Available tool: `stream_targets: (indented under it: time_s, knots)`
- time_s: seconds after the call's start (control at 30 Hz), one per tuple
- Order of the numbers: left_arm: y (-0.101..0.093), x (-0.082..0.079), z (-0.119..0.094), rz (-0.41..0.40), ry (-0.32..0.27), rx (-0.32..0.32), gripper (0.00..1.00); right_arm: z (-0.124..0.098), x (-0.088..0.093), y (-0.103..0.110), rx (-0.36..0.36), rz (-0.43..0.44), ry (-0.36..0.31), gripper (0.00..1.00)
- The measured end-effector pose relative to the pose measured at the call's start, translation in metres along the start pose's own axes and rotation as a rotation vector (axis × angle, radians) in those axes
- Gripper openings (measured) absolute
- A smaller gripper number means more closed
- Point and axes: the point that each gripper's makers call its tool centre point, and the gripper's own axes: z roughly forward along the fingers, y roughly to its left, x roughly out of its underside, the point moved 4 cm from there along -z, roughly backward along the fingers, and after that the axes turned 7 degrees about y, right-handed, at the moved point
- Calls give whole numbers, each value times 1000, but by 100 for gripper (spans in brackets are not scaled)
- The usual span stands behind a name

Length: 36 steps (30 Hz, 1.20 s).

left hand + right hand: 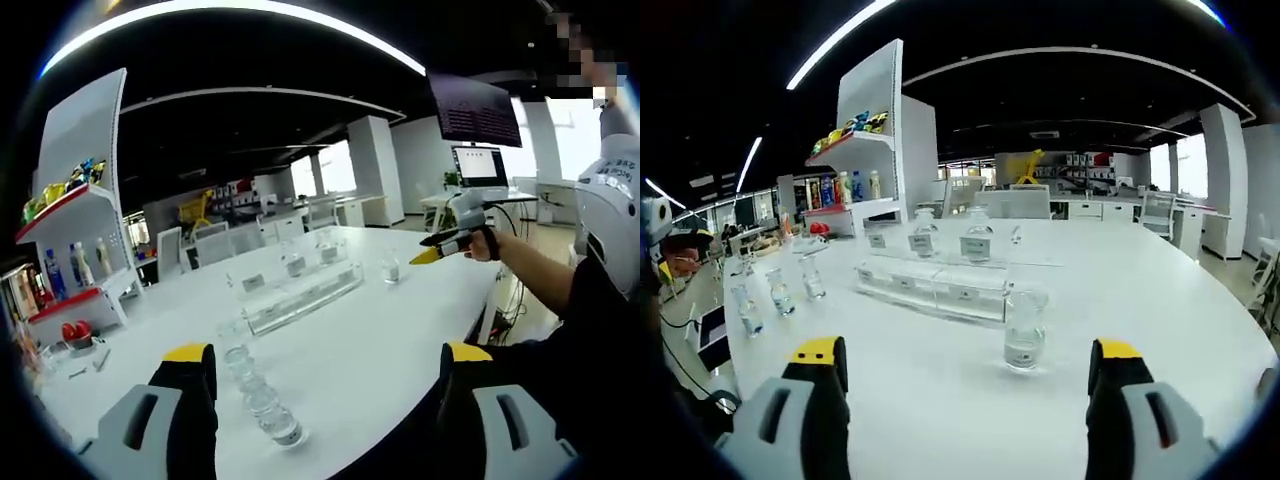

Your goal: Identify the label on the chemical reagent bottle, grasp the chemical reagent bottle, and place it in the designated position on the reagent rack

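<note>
In the right gripper view, the right gripper [965, 375] stood spread wide and empty, its yellow-tipped jaws rising at the bottom of the frame. A clear reagent bottle [1024, 327] sat upright on the white table [1160, 290] just right of center, near the clear reagent rack [933, 284] behind it. In the left gripper view, the left gripper [330, 385] was likewise spread, a row of small bottles [258, 393] lying lower center.

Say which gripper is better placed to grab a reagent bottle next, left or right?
Right, probably. The right gripper is open, with a lone bottle standing just ahead between its jaws, near the clear rack. The left gripper is open too, but its nearest bottles sit off towards its left jaw.
</note>
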Motion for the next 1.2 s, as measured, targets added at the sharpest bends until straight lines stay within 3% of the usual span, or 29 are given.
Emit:
stream_targets:
  time_s: [0.13,0.33,0.5,0.63,0.83,1.13,1.2]
  knots:
    - [0,1,1,-1,4,0,92,11,-1,-10,16,48,-5,96]
    - [-2,0,2,1,2,5,92,26,-14,-21,31,115,-71,96]
    - [0,2,2,-4,7,-1,92,45,-8,-26,50,98,-42,94]
    - [0,2,2,-4,8,-1,92,58,-4,-31,52,101,-50,84]
    - [5,9,6,-20,19,1,92,77,2,-30,58,109,-28,79]
    - [4,8,10,-20,18,7,92,80,10,-41,115,96,-32,54]
    - [4,9,10,-21,23,6,92,79,10,-42,121,86,-43,44]
